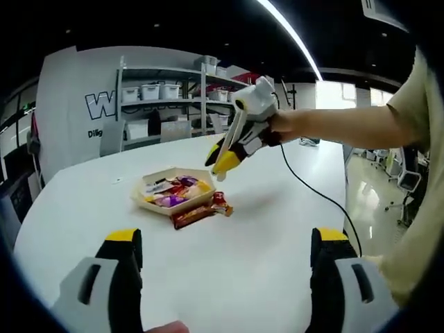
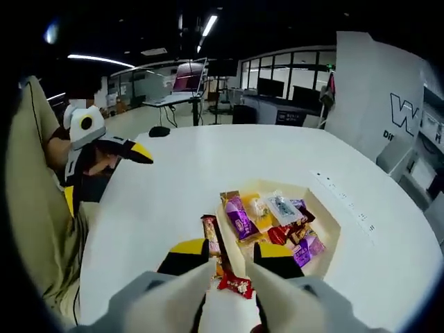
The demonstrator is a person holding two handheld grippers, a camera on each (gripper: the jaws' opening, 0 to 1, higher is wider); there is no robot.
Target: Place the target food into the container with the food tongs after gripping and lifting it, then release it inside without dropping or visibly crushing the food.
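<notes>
Nearby, right gripper (image 2: 232,267) jaws narrow above red candy (image 2: 235,284), tray (image 2: 331,239) beside, left gripper (image 1: 225,253) jaws wide.

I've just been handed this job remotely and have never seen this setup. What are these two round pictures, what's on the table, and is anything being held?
No robot arm here: a person holds a two-jaw gripper in each hand, and each carries a fisheye camera looking forward along its own jaws.

The left gripper view looks across the white table. The left gripper rises at the bottom, jaws wide apart with nothing between them. The right gripper, in a hand, hangs above the snacks.

The right gripper view looks down past its own jaws at the same spot; the left gripper shows at the left side.

On the table is a shallow tray of wrapped snacks. A brown wrapped bar and a red wrapped candy lie just outside it. The right gripper sits over the candy; whether it grips is unclear.
</notes>
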